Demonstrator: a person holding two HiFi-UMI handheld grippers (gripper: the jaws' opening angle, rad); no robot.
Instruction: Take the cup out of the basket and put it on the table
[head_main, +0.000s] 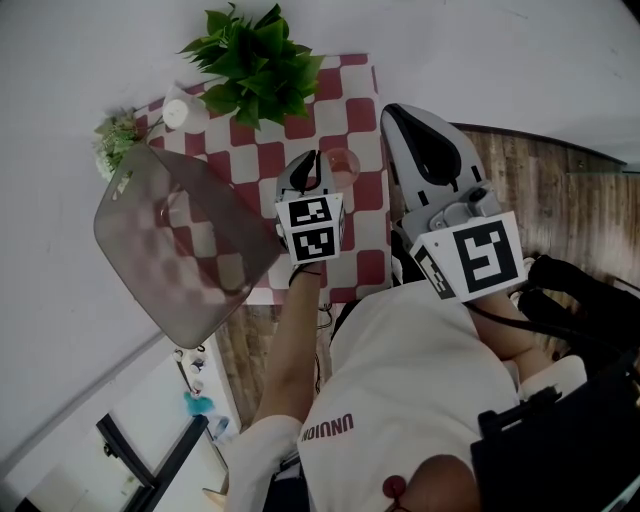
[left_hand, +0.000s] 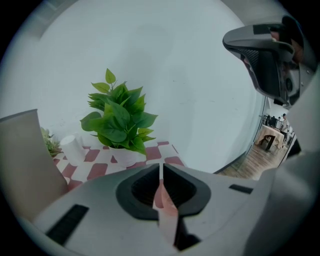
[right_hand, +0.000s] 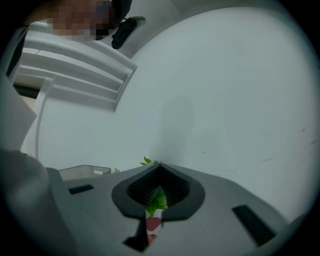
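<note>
Left gripper view gives you the grip that the head view only hints at: the thin pinkish wall of the clear cup (left_hand: 164, 200) stands edge-on between your left gripper's (left_hand: 161, 169) jaws, which are narrowed onto it. Head view places that cup (head_main: 343, 165) outside the basket (head_main: 130, 190), just ahead of your left gripper (head_main: 305, 178) and over the red-and-white checked cloth (head_main: 355, 215); you cannot tell from there whether its base touches the cloth. The smoky translucent basket lies to the left, near the cup but apart from it. Behind the cup stands a leafy potted plant (head_main: 255, 60), with a small white pot (head_main: 176, 113) beside it. Your right gripper (head_main: 397, 115) hangs off the cloth's right edge; the right gripper view shows its jaws (right_hand: 159, 167) closed tip to tip on nothing, with a plant leaf showing through the slit behind the tips and the basket's rim (right_hand: 82, 172) at the left.
</note>
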